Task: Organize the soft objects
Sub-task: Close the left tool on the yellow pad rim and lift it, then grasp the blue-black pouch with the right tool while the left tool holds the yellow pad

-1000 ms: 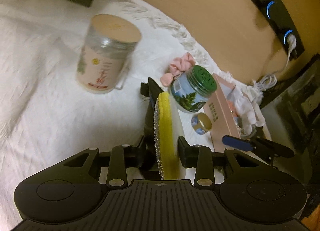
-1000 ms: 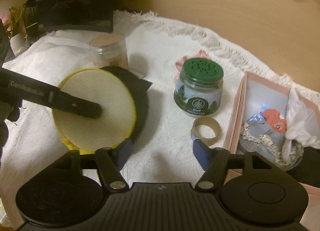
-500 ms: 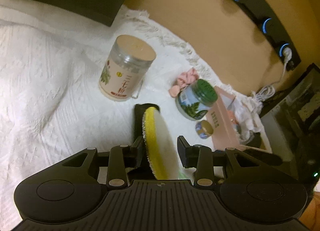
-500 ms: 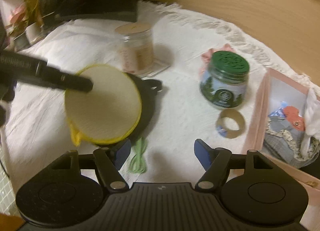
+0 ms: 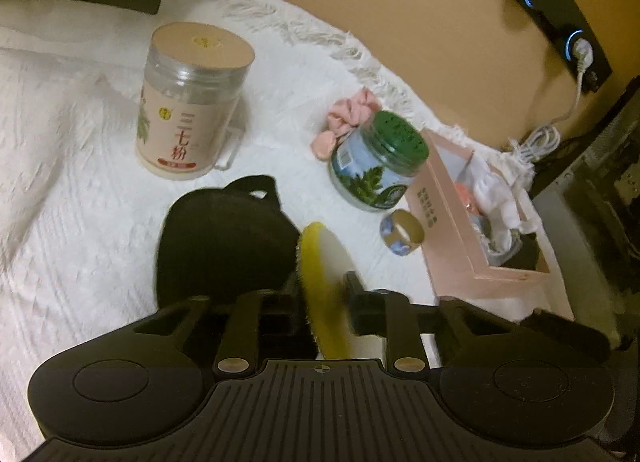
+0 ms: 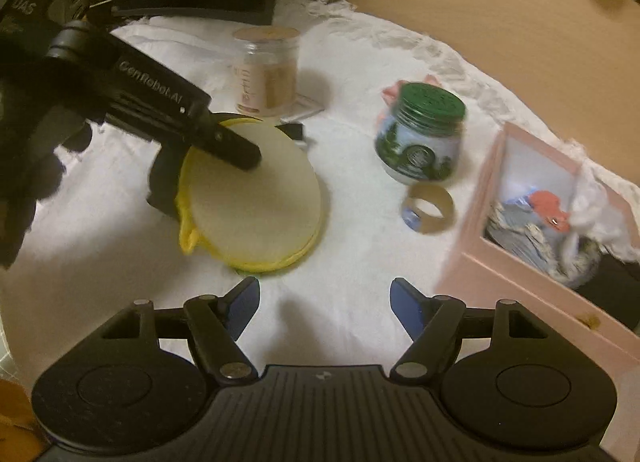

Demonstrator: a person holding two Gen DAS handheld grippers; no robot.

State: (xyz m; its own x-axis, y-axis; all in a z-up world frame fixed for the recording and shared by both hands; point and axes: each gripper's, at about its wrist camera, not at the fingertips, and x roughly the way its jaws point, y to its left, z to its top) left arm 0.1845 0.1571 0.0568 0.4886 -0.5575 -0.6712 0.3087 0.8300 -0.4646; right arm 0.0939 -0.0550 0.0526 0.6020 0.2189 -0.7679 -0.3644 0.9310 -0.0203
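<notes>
The left hand-held gripper (image 5: 326, 290) is closing its jaws on a round yellow-edged sponge pad (image 6: 252, 194), gripped at its rim and tilted above a black pad (image 5: 224, 238) on the white cloth (image 5: 80, 182). The right hand-held gripper (image 6: 325, 302) stands wide with nothing between its blue fingertips (image 6: 404, 304). Beyond sit a tall labelled jar (image 5: 192, 102), a green-lidded jar (image 6: 422, 138), a tape ring (image 6: 428, 208) and a pink scrunchie (image 5: 348, 118). At right a pink box (image 6: 492, 262) holds what look like soft cloths, blurred
</notes>
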